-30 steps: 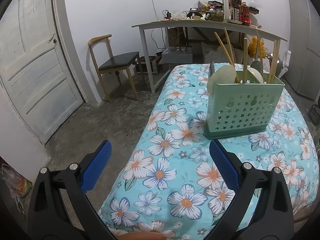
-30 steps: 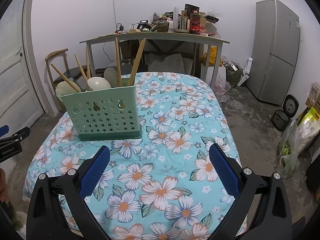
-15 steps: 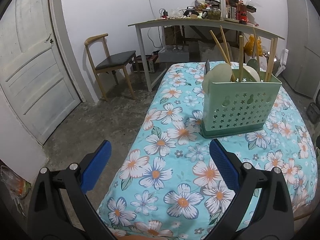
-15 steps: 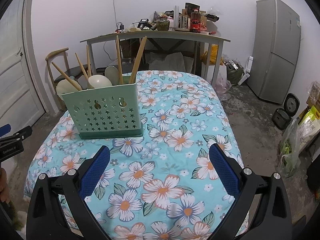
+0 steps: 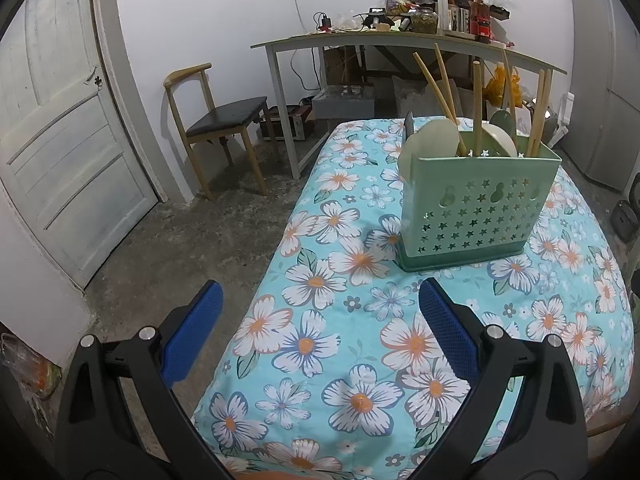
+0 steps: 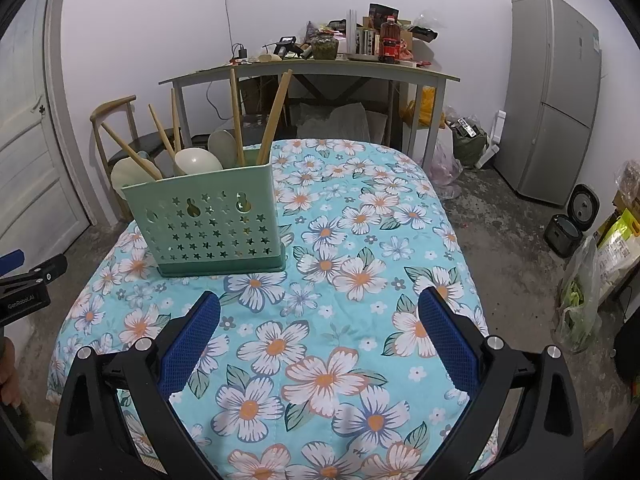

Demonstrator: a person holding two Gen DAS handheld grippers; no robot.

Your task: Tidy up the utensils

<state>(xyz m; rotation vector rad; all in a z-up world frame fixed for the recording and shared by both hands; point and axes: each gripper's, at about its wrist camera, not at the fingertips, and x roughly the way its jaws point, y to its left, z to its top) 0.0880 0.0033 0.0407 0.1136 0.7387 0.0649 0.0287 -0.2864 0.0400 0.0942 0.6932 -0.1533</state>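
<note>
A green perforated utensil holder (image 5: 476, 208) stands upright on the floral tablecloth (image 5: 360, 320); it also shows in the right wrist view (image 6: 208, 220). It holds wooden chopsticks (image 5: 478, 100), pale spoons (image 6: 198, 160) and a spatula (image 5: 434, 142). My left gripper (image 5: 320, 332) is open and empty, low over the table's near left edge, well short of the holder. My right gripper (image 6: 320, 332) is open and empty over the near tablecloth, to the right of the holder. The left gripper's tip (image 6: 24, 280) shows at the left edge of the right wrist view.
A wooden chair (image 5: 216, 120) and a white door (image 5: 60, 140) stand to the left. A cluttered grey desk (image 6: 312, 68) is behind the table. A grey fridge (image 6: 556, 100), a rice cooker (image 6: 572, 220) and bags (image 6: 592, 280) are on the right.
Both grippers have drawn back slightly from the holder and stay open. The left view has shifted a little to the left. The holder has not moved.
</note>
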